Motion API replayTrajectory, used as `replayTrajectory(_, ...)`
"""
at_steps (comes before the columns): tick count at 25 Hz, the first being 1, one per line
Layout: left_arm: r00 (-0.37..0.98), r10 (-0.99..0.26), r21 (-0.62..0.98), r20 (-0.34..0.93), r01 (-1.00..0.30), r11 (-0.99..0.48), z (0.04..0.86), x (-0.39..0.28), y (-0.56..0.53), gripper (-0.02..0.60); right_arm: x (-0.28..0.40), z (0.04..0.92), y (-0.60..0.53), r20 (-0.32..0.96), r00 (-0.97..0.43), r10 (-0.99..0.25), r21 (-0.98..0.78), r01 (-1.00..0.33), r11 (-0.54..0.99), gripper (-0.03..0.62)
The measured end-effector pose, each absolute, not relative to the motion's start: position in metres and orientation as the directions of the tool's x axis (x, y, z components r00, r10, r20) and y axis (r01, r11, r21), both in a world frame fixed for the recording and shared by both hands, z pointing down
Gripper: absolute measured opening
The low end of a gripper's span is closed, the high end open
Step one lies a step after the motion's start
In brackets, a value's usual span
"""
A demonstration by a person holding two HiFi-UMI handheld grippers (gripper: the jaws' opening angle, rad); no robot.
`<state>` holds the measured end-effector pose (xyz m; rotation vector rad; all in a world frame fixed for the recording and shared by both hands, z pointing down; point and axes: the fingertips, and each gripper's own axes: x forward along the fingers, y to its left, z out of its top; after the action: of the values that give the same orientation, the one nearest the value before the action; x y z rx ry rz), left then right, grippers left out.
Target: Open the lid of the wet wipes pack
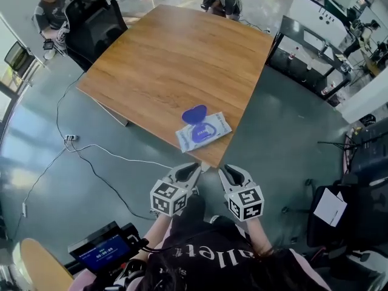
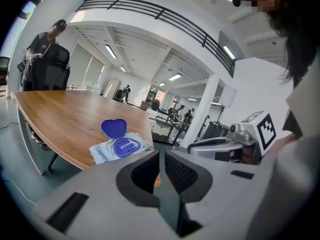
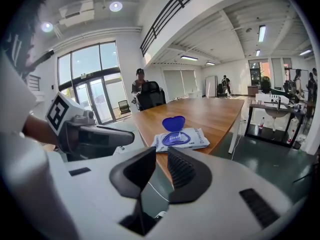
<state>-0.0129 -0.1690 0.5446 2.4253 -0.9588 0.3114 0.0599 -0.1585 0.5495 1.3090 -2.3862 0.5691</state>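
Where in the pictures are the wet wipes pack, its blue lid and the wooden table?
wet wipes pack point(image 1: 219, 126): head view, on the white wrapper beside the opening.
blue lid point(image 1: 195, 114): head view, middle of the opened flap.
wooden table point(image 1: 170, 59): head view, bare part of the top.

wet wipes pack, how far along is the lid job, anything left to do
Done: the blue lid stands flipped up off the wet wipes pack, so the opening is exposed. In hand: nothing; the left claw and right claw are both empty, off the near edge of the table. Left: nothing obvious, the job looks finished.
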Motion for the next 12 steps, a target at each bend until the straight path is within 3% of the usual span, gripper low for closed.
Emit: replayTrajectory(12,0.687,-0.638,0.390,0.348,-0.725,-0.567,0.531,0.039,-0.034,0.035,0.102,0.546,-0.024,0.469,-0.585,-0.662,-0.204,-0.801,0.563,0.075)
